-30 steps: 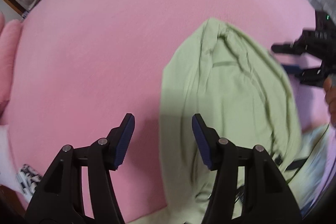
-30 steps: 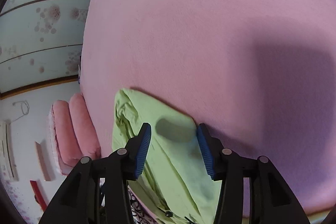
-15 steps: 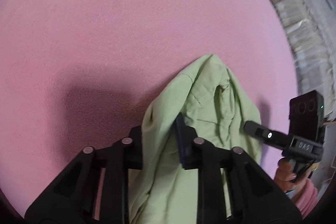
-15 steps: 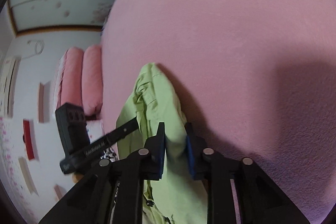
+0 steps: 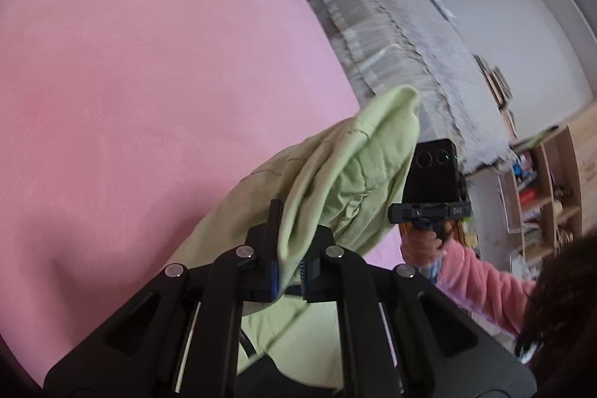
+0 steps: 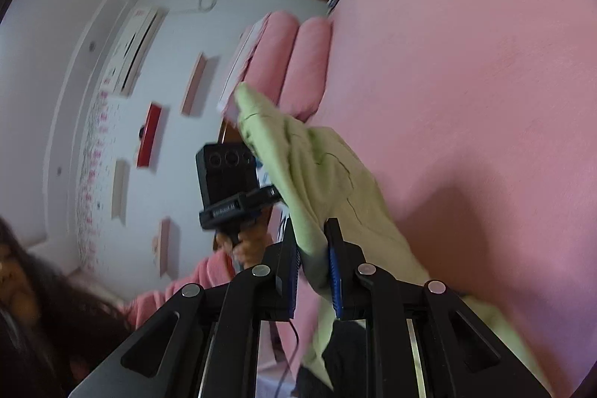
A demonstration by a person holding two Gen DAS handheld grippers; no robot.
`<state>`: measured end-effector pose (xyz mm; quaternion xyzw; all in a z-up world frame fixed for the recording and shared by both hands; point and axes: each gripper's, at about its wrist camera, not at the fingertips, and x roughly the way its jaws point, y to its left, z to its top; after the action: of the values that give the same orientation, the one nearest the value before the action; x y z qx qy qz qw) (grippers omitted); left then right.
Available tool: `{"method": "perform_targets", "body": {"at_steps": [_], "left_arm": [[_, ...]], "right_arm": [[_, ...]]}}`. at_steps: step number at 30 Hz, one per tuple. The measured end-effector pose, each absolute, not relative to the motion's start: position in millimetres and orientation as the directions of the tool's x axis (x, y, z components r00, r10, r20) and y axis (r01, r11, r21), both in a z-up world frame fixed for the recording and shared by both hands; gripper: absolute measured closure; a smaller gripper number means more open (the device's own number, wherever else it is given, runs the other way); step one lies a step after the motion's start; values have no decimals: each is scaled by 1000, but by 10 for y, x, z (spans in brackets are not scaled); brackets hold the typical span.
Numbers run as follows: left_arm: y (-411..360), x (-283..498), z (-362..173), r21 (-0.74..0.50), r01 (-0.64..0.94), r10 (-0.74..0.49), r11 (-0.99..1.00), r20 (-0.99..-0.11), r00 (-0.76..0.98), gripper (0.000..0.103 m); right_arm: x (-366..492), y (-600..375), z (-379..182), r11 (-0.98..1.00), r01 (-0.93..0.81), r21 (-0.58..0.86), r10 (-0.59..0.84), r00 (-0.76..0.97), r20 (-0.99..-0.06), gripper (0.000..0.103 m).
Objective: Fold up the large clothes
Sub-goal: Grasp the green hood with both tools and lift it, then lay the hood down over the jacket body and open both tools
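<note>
A light green garment (image 5: 335, 181) hangs lifted above the pink bed (image 5: 149, 81), stretched between both grippers. My left gripper (image 5: 291, 267) is shut on one edge of the cloth. My right gripper (image 6: 313, 267) is shut on the other edge of the garment (image 6: 321, 174). The right gripper's body also shows in the left wrist view (image 5: 433, 189), behind the cloth. The left gripper's body shows in the right wrist view (image 6: 231, 189), left of the cloth.
Pink pillows (image 6: 291, 62) lie at the head of the bed. A grey covered cabinet (image 5: 410, 55) and a bookshelf (image 5: 541, 193) stand beyond the bed's right side. The person's pink sleeve (image 5: 481, 282) and dark hair (image 6: 44, 304) are close by.
Both grippers closed on the green garment and raised it off the pink bed. The views tilted up, so the walls and furniture came into sight.
</note>
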<state>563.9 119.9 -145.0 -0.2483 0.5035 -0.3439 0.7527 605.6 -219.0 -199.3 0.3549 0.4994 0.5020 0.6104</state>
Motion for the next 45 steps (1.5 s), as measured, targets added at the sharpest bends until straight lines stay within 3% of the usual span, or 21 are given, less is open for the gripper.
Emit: {"method": "perform_targets", "body": {"at_steps": [5, 9, 13, 18, 20, 24, 30, 32, 33, 34, 39, 45], "left_arm": [[1314, 4957, -1077, -661, 367, -750, 655, -627, 209, 98], [1195, 4185, -1063, -562, 432, -689, 705, -688, 227, 98], [1133, 3422, -1364, -456, 458, -604, 763, -754, 257, 98], [930, 2833, -2036, -391, 397, -517, 830, -807, 285, 97], [824, 2681, -2249, -341, 397, -477, 852, -818, 321, 92], [717, 2433, -2659, -230, 299, -336, 926, -866, 372, 84], [612, 2190, -2619, -112, 280, -221, 953, -893, 392, 78], [648, 2084, -2453, -87, 283, -194, 955, -906, 377, 68], [692, 2081, -2371, -91, 276, -194, 957, -907, 375, 59], [761, 2004, -2283, -94, 254, -187, 963, -909, 372, 56], [861, 1998, -1699, -175, 164, -227, 971, -889, 398, 56], [598, 2175, -1366, -421, 97, -417, 902, -790, 449, 56]], "right_arm": [[5239, -2241, -1824, 276, -343, 898, 942, -90, -324, 87], [4557, -2361, -1859, 386, -377, 842, 891, -85, -446, 87], [3972, -2125, -2078, 562, -420, 713, 769, -54, -637, 87], [3327, -1836, -2413, 713, -445, 542, 615, 26, -788, 86], [3233, -1766, -2545, 760, -430, 487, 570, 81, -818, 81], [3126, -1800, -2837, 807, -367, 462, 547, 173, -819, 70], [3062, -1827, -2767, 862, -306, 404, 475, 209, -855, 66], [2982, -1835, -2613, 874, -303, 380, 449, 207, -869, 55], [2952, -1841, -2520, 876, -300, 377, 445, 202, -873, 36], [2917, -1860, -2435, 879, -297, 374, 443, 212, -871, 28], [2653, -2202, -1931, 868, -256, 426, 491, 314, -812, 28], [2625, -2079, -1860, 829, -187, 527, 557, 350, -753, 32]]}}
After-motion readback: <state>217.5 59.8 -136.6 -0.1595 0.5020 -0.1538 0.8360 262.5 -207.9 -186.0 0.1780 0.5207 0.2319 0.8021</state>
